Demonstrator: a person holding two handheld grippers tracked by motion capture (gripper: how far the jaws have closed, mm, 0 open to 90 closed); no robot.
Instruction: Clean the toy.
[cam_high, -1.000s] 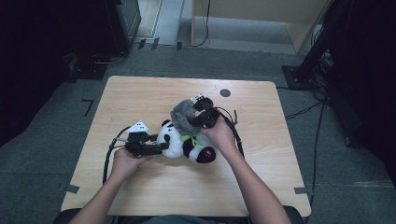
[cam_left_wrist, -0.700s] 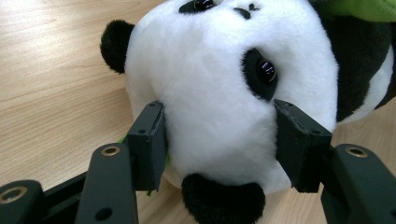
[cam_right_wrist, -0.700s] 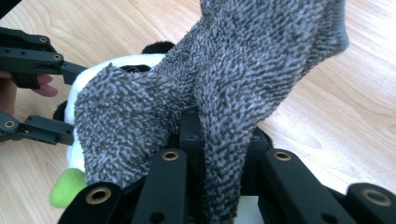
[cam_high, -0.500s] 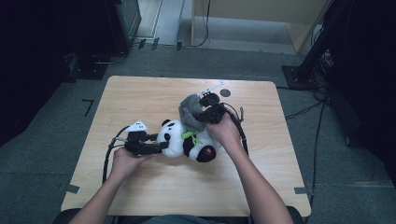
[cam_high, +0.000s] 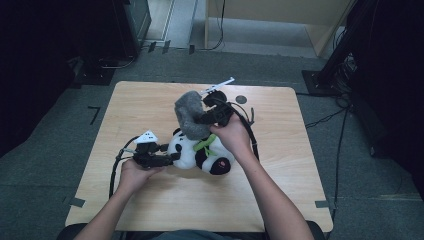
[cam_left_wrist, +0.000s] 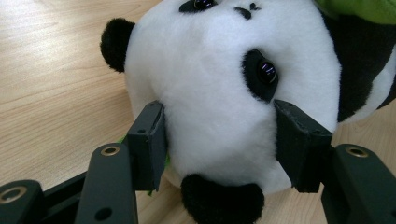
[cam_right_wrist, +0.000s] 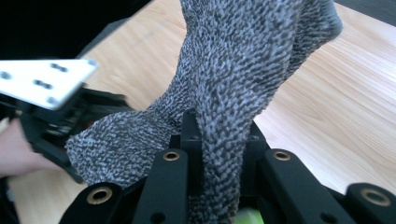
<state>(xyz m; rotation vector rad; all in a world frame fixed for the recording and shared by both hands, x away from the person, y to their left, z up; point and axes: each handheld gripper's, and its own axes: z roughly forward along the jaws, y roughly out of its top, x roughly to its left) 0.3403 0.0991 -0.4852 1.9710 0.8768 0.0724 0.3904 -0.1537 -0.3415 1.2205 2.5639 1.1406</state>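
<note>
Wooden table (cam_high: 150, 105) holds all. Toy panda (cam_high: 197, 152) lies near middle, head toward left gripper (cam_high: 170, 158). Its jaws squeeze panda's head from both sides, to keep toy from sliding. Right gripper (cam_high: 200, 119) pinches grey knit sock (cam_high: 189, 114) tight, above panda, likely pulling sock off toy.

**A Wooden Table in a Dim Room**

A light wooden table (cam_high: 150, 105) with rounded corners is set on grey carpet (cam_high: 80, 115). Dark equipment (cam_high: 125, 25) is seen at the far left, and a pale wooden cabinet (cam_high: 280, 15) at the back. Black cables (cam_high: 325, 120) are trailed across the floor, where tape marks (cam_high: 94, 114) are stuck.
</note>
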